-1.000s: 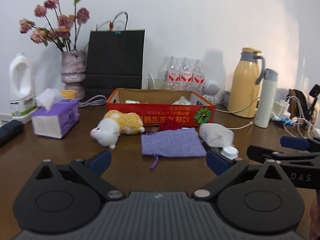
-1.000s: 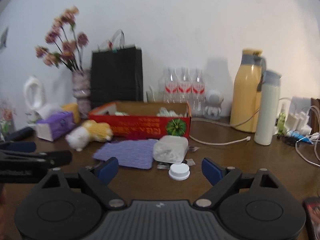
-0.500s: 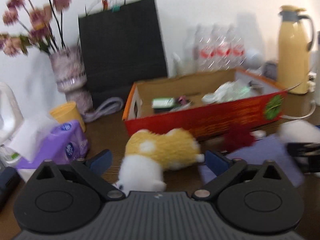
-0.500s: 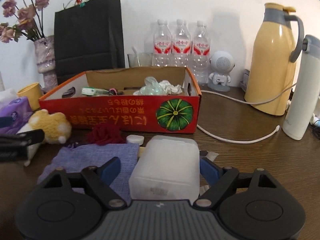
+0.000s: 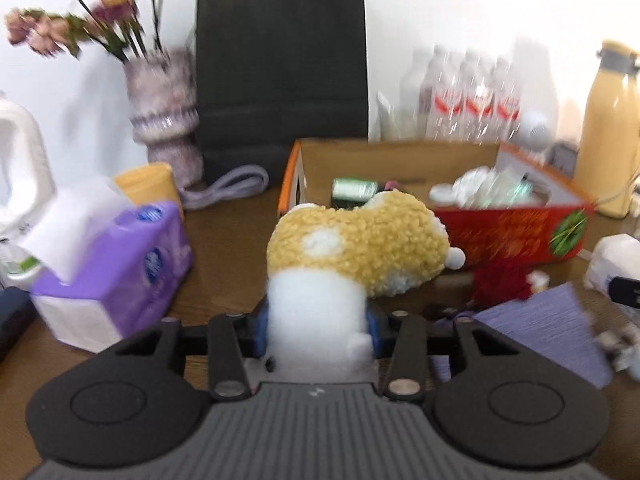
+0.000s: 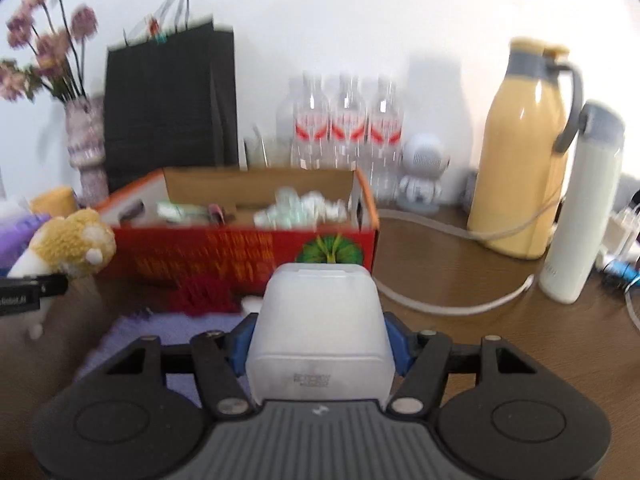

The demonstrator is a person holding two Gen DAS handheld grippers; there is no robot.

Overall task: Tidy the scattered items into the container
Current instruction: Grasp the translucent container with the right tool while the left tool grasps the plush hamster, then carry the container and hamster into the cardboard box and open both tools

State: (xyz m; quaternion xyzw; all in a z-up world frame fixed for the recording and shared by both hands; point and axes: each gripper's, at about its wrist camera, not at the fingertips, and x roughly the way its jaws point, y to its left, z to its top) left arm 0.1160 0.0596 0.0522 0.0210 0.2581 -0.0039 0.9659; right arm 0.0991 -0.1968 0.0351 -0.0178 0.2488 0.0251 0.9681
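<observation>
A yellow-and-white plush toy [image 5: 360, 248] lies in front of the red cardboard box [image 5: 508, 232]. My left gripper [image 5: 317, 328] is closing, its blue pads pressing the toy's white head from both sides. A frosted white plastic jar [image 6: 320, 320] sits between the pads of my right gripper [image 6: 317, 342], which is also closing and touches the jar's sides. A purple knitted cloth [image 6: 132, 336] and a red woolly tuft [image 6: 204, 294] lie in front of the box [image 6: 208, 256]. The box holds crumpled wrappers and small items.
A purple tissue box [image 5: 108, 264] and a yellow cup [image 5: 146, 184] stand at the left. A vase [image 5: 164, 120], a black paper bag [image 5: 280, 72] and water bottles [image 6: 344, 120] line the wall. A yellow thermos [image 6: 520, 160], a white flask [image 6: 580, 208] and a cable [image 6: 440, 304] are at the right.
Both grippers moved forward toward the box. The left jaws narrowed onto the plush toy's head. The right jaws narrowed around the white jar.
</observation>
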